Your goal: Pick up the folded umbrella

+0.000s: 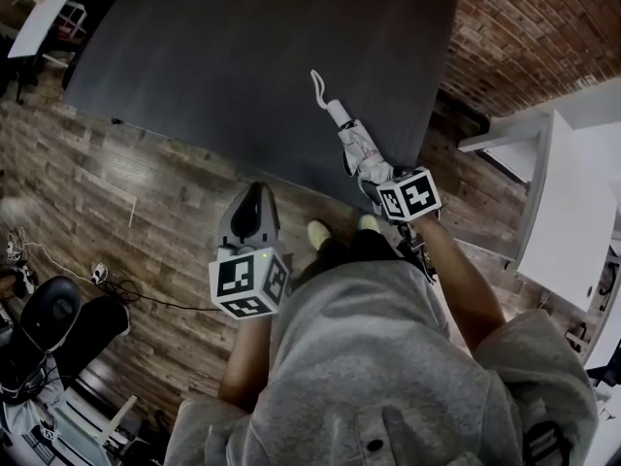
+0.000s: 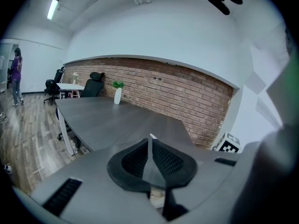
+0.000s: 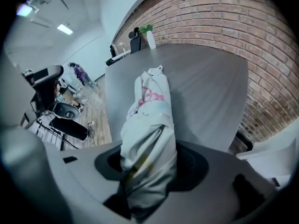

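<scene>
The folded umbrella (image 1: 354, 144) is white with a pink print and a wrist strap at its far end. It lies on the dark table (image 1: 243, 66) near the front right corner, and its near end reaches the edge. My right gripper (image 1: 374, 188) is at that near end. In the right gripper view the umbrella (image 3: 152, 120) fills the gap of the right gripper (image 3: 149, 167), whose jaws press its cloth from both sides. My left gripper (image 1: 254, 194) hangs over the floor just in front of the table. Its jaws meet in the left gripper view (image 2: 150, 146) with nothing between them.
A white desk (image 1: 572, 202) stands at the right, close to the brick wall (image 1: 524, 17). A black office chair (image 1: 53, 309) and cables sit on the wooden floor at the lower left. A white vase with a plant (image 2: 117, 94) stands at the table's far end. A person (image 2: 17, 76) stands far off.
</scene>
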A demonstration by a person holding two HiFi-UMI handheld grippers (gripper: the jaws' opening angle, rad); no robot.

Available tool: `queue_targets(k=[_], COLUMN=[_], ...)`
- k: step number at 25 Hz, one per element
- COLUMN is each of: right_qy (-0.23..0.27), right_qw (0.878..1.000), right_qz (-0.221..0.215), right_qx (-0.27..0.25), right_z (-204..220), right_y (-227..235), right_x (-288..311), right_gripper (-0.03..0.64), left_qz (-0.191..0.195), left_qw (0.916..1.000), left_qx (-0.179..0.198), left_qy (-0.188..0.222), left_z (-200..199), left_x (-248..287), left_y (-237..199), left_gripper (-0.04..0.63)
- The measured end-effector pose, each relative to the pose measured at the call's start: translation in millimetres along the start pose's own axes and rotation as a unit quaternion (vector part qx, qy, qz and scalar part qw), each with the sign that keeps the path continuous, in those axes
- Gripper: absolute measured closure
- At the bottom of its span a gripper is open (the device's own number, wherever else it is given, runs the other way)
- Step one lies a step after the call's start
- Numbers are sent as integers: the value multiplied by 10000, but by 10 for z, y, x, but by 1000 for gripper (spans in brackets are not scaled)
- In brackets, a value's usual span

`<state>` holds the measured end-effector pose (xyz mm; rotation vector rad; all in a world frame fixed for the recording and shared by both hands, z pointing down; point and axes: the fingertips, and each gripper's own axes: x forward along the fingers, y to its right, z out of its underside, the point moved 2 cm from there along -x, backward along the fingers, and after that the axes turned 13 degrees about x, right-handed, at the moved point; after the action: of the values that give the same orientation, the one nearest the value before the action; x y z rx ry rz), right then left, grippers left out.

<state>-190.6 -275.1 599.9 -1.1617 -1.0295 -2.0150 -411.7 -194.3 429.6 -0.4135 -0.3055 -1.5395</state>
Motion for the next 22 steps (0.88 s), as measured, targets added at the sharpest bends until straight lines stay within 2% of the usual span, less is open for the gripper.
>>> queue_targets(k=[5, 13, 17, 22], right_qy=[252, 1084, 1660, 2435], right_qw=[9965, 9827, 9687, 9419], right_qz=[-681, -1401, -1793, -2294], right_qx=[409, 540, 443, 301], right_z=[-19, -337, -481, -572], right_y=[-113, -237, -329, -410], right_x=[-108, -612, -945, -1426], right_gripper=[394, 394, 394, 394], left_qz=[-13, 3, -19, -35], left_qw=[10000, 9999, 9997, 9994], left_qx=[-21, 36, 97, 221], left_qy=[62, 169, 227, 281], left_z=[-28, -112, -151, -215], left_x=[-29, -36, -90, -179], left_y=[11, 128, 198, 399], left_gripper=[557, 557, 557, 557])
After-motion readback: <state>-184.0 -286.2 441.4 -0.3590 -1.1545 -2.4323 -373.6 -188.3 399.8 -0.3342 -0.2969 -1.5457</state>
